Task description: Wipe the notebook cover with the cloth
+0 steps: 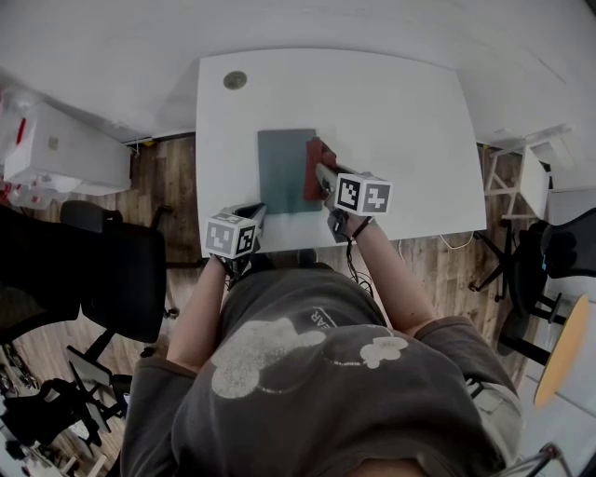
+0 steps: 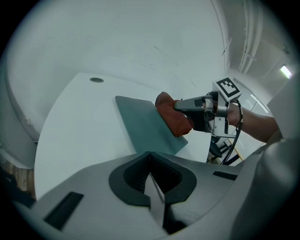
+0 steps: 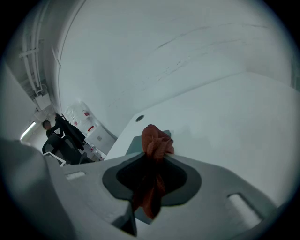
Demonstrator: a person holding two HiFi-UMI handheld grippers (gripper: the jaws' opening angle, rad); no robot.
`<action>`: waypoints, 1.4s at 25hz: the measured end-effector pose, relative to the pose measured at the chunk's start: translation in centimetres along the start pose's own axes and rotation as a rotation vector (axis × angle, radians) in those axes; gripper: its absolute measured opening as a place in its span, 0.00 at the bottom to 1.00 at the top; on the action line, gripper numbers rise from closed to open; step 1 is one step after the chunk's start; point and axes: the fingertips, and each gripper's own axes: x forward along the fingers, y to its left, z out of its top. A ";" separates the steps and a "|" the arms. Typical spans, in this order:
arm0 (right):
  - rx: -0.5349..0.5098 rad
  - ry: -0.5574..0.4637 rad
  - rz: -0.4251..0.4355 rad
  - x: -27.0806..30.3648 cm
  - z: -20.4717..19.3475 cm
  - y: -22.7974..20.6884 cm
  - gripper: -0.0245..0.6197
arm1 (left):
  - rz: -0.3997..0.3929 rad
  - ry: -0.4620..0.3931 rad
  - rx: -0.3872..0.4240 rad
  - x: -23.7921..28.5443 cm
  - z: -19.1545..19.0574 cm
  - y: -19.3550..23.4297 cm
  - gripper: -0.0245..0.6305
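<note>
White table (image 1: 410, 121), grey notebook (image 1: 279, 168): your right gripper (image 1: 322, 173) clamps the red cloth (image 1: 318, 149) on its edge for wiping; left gripper (image 1: 256, 212) closed, empty.

A white table (image 1: 391, 112) stands with its far edge by a pale wall (image 1: 326, 23), on a wood-plank floor (image 1: 168, 177). Left of the table are a black office chair (image 1: 102, 270) and a white cabinet (image 1: 56, 149). To its right are another dark chair (image 1: 559, 252) and a round yellow tabletop (image 1: 563, 349).
</note>
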 end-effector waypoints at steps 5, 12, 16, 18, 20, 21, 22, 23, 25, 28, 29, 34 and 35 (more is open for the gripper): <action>-0.031 0.013 0.081 0.5 -0.6 4.1 0.18 | 0.006 0.004 0.014 -0.3 0.1 0.4 0.03; -0.039 0.085 0.203 2.0 -3.4 9.3 0.18 | 0.051 -0.003 -0.007 -2.0 -0.2 2.2 0.03; -0.047 0.100 0.273 2.6 -4.4 12.0 0.18 | 0.079 -0.010 -0.016 -3.0 -0.4 2.7 0.03; -0.051 0.103 0.288 3.0 -4.6 12.9 0.18 | 0.083 -0.012 -0.021 -3.2 -0.5 2.9 0.03; -0.056 0.113 0.285 3.5 -5.1 13.0 0.18 | 0.076 -0.018 -0.024 -3.3 -0.6 2.9 0.03; -0.057 0.120 0.279 3.7 -5.5 12.9 0.18 | 0.071 -0.020 -0.024 -3.3 -0.6 2.7 0.03; -0.059 0.125 0.273 3.9 -5.8 12.6 0.18 | 0.068 -0.021 -0.023 -3.2 -0.7 2.6 0.03; -0.062 0.126 0.267 3.9 -6.0 12.4 0.18 | 0.066 -0.022 -0.022 -3.2 -0.7 2.5 0.03; -0.072 0.124 0.250 3.8 -6.1 11.9 0.18 | 0.062 -0.025 -0.021 -3.3 -0.7 2.5 0.03; -0.065 0.118 0.232 3.5 -6.1 11.1 0.18 | 0.047 -0.032 -0.028 -3.4 -0.5 2.1 0.03; -0.061 0.117 0.226 3.3 -6.0 10.8 0.18 | 0.039 -0.031 -0.026 -3.2 -0.4 1.8 0.03; -0.057 0.105 0.194 2.7 -5.8 9.4 0.18 | 0.004 -0.013 -0.004 -2.1 -0.3 0.7 0.03; -0.055 0.102 0.188 2.6 -5.7 9.1 0.18 | -0.002 -0.011 0.001 -1.8 -0.2 0.5 0.03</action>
